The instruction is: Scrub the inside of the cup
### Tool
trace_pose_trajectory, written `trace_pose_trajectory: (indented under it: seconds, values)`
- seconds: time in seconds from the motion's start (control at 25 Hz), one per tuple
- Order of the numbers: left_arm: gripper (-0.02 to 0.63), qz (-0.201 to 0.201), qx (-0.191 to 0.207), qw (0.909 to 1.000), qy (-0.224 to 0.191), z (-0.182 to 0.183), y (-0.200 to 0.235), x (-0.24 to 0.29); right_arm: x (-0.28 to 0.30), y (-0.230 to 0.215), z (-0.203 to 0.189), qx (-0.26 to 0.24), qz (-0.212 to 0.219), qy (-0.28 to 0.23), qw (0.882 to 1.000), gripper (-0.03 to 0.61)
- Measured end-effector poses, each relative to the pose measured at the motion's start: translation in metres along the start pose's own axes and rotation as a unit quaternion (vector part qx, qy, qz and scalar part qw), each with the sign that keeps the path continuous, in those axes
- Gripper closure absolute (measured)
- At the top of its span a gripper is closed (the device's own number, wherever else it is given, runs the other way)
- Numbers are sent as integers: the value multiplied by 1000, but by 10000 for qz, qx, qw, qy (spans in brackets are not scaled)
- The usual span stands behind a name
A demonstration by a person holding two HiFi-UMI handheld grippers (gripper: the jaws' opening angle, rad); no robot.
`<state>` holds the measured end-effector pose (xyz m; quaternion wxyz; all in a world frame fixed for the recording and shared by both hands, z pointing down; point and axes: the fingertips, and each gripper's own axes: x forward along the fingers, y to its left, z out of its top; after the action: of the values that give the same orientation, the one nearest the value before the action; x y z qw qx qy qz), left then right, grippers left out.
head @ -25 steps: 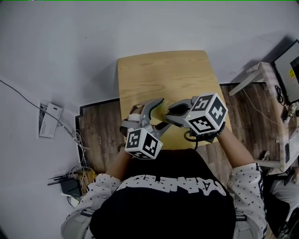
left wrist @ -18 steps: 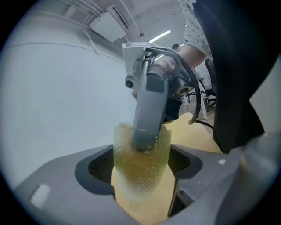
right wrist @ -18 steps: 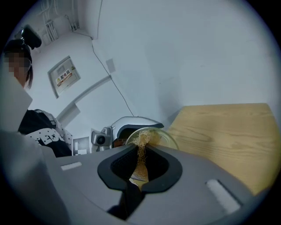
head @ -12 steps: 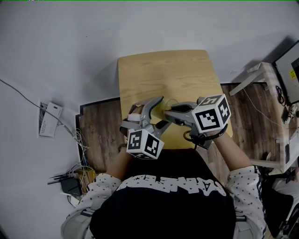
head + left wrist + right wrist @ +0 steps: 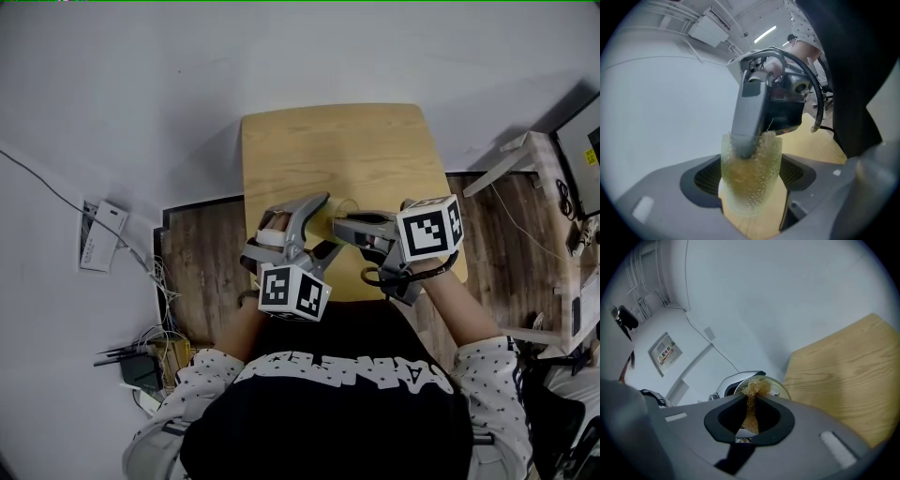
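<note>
A clear, bumpy glass cup sits between the pads of my left gripper, which is shut on its sides. A yellow-brown fibrous scrubber is pinched in my right gripper, whose jaws are shut on it. The right gripper's narrow tip reaches down into the cup's mouth, and scrubber fibres show over the rim. In the head view the left gripper and the right gripper meet over the near half of the wooden table. The cup is mostly hidden there.
The small table stands against a grey wall, with dark wood floor around it. A white power strip and tangled cables lie at the left. A pale desk frame stands at the right. My torso hides the table's near edge.
The right gripper has rolled about its own axis, so its marker cube shows a different face. Both hands stay in nearly the same place, and the left keeps hold of the cup.
</note>
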<state>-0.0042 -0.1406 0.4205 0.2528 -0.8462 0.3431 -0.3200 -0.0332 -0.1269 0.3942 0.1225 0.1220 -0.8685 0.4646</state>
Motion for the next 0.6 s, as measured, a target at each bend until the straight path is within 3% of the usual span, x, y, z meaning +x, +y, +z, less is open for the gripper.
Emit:
trace_pose_trajectory:
  seconds: [0.16,0.28,0.48,0.6]
  values:
    - [245,7,28,10000,56,-1,0,0,1,-3,2,146,35,-117,9998,532]
    - [245,-13,47,10000,49,-1,0,2,0,-4,2,-20,-37,-83,10000,532]
    - [245,-95,44,9999,18,2,-1,5,-2,-5,-1,-611,-263,83,9978,532]
    - [245,-205,33,9998,3,5,-6,5,-4,-5,-7,-1363,-502,346,9888,532]
